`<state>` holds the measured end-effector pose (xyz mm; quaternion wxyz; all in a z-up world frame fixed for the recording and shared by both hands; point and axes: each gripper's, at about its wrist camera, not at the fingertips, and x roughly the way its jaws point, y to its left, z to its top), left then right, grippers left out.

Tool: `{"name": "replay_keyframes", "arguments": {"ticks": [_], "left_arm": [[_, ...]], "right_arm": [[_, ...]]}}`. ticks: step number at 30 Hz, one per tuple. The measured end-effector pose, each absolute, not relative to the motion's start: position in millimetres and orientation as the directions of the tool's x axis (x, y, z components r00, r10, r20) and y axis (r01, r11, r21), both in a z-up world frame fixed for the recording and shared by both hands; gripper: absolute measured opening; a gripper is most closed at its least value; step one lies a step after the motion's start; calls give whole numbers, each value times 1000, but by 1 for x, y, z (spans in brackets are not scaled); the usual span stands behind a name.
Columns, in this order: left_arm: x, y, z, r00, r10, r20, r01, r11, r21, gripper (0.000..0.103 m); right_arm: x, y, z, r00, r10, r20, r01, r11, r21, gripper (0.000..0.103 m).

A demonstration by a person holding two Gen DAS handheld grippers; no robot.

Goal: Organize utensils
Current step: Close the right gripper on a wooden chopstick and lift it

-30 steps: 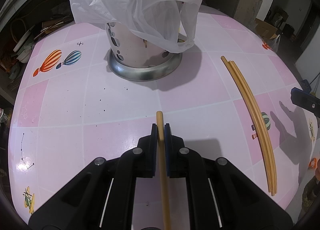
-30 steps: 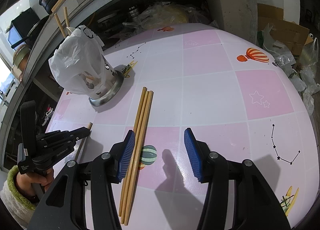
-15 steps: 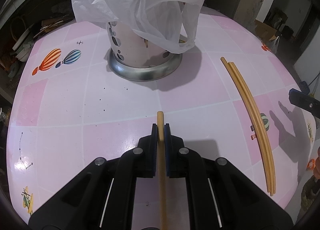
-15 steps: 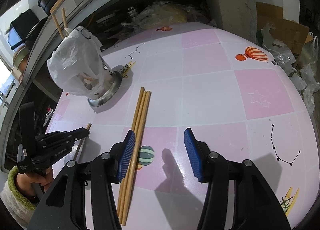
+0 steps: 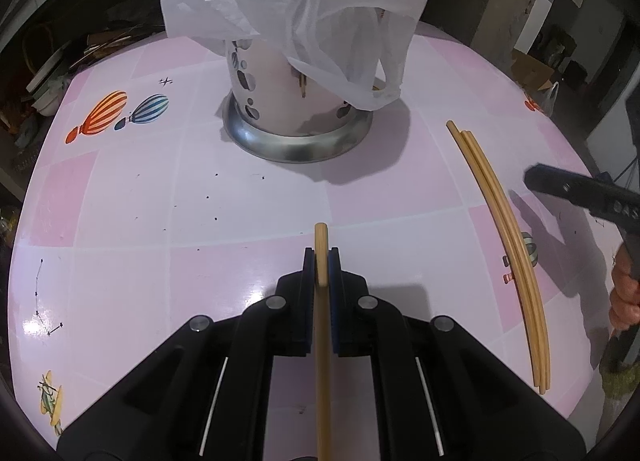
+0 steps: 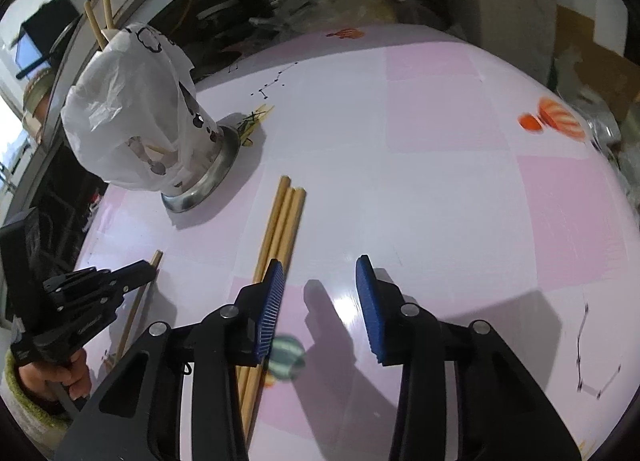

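Bamboo in the left claw: left claw is clamped tight on a single tan bamboo chopstick, whose rounded tip pokes out just past the blue pads, above the pink-and-white checked desk.
Right claw: right claw has its jaws apart and closing, with only bare desk between the blue ribbed pads; its left pad sits just over the edge of the three loose tan chopsticks.
Loose chopsticks: lying side by side and touching, flat on the desk, well apart from the perforated steel utensil holder.
Holder: stands upright on a wide flared base, with a crumpled white plastic bag draped over its top.
Only the right view shows: two chopstick ends sticking up out of the bag-covered holder, and a hand with a green cuff gripping the left claw's handle.
Only the left view shows: orange and blue balloon prints on the desk, left of the holder.
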<state>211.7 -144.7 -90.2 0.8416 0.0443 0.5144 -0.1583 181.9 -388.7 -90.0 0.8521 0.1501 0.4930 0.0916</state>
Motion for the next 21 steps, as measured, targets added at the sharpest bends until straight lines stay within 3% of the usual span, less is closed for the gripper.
{"name": "replay_keyframes", "arguments": {"ticks": [7,21], "left_arm": [[211,-140,-90,420,-231,-878,313,944,-99,6],[211,-136,-90,416,-242,-876,315,943,-111,6]], "right_arm": [[205,-373,-91,473,267,-839,-55,960,275,28],[219,-358,-96,450,260,-855,-89,965,247,19]]}}
